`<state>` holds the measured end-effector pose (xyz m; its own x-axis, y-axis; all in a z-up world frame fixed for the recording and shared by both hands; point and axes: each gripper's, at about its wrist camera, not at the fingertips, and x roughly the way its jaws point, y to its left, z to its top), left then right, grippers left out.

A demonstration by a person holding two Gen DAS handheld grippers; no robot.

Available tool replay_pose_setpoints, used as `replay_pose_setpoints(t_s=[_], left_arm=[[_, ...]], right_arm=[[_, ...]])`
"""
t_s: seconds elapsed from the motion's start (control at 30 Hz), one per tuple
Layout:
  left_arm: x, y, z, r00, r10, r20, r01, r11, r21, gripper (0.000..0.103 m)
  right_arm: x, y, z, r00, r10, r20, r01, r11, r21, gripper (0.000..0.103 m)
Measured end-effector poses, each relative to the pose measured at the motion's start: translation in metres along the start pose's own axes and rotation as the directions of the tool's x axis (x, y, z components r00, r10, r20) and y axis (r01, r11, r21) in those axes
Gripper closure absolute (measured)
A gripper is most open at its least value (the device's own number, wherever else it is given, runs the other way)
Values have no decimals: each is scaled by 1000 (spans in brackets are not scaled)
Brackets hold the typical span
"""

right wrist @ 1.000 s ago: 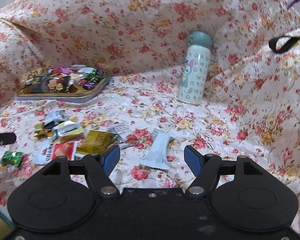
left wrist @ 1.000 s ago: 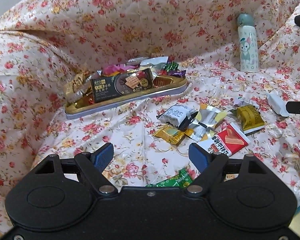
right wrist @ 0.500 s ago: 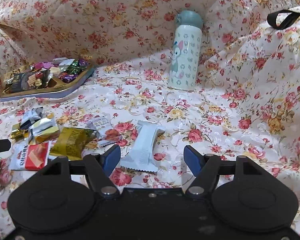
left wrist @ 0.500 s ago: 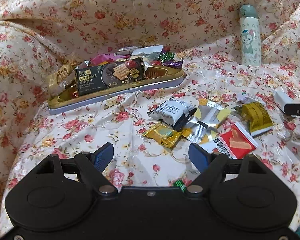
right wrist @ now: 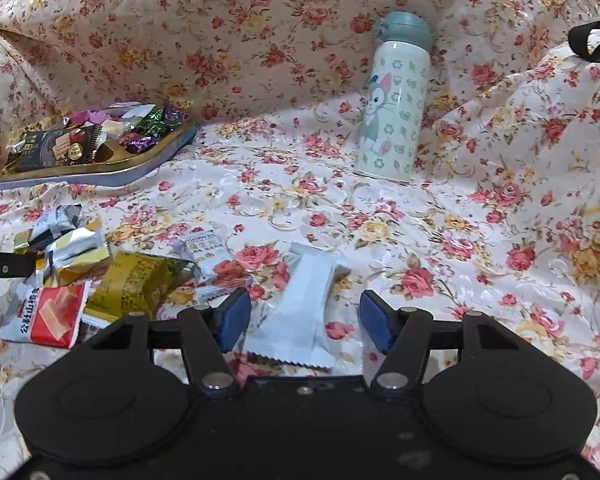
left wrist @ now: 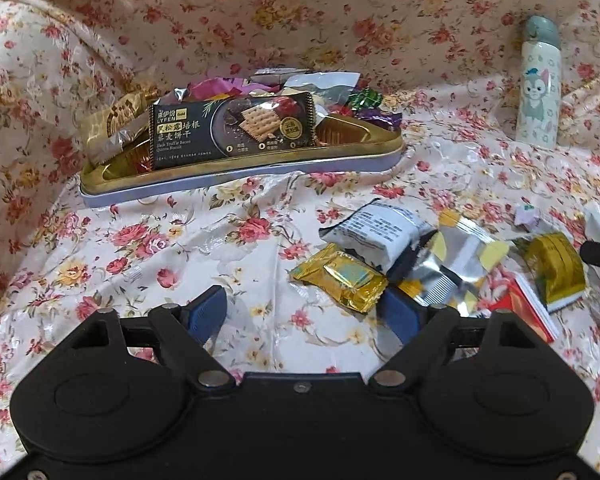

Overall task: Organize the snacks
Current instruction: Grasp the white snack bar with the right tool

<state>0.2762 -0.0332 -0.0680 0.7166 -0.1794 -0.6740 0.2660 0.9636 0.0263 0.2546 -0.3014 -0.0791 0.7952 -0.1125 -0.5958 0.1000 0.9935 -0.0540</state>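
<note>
Roughly halfway: your tray (left wrist: 236, 178) already holds several snacks, but a pile (left wrist: 432, 256) lies loose right of it. Both tongs gape empty, the right gripper (right wrist: 300, 320) straddling a white packet (right wrist: 300, 312), the left gripper (left wrist: 300, 312) beside a gold one (left wrist: 340, 276).

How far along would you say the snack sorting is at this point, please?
Partly done. The gold tray already holds several snacks, including the black biscuit pack. Nothing is in hand: the left gripper and right gripper are both open and empty, though the white packet lies between the right one's fingers. Left on the cloth: the gold packet, the red packet and others.
</note>
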Motion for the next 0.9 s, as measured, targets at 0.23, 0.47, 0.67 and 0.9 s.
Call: replay_pose_setpoints(t_s=[0.23, 0.47, 0.67, 0.9], left_arm=[[7, 5, 1, 1000, 13, -7, -13, 1000, -15, 1], [9, 7, -1, 1000, 12, 1, -12, 1000, -20, 0], [9, 7, -2, 1000, 12, 4, -11, 1000, -21, 0], [9, 7, -2, 1000, 10, 3, -10, 1000, -22, 0]], right_arm=[[6, 3, 5, 1000, 20, -6, -20, 1000, 11, 44], [14, 6, 11, 999, 39, -1, -39, 999, 5, 70], [23, 14, 18, 999, 53, 6, -53, 999, 5, 74], [44, 22, 33, 999, 51, 10, -51, 998, 27, 74]])
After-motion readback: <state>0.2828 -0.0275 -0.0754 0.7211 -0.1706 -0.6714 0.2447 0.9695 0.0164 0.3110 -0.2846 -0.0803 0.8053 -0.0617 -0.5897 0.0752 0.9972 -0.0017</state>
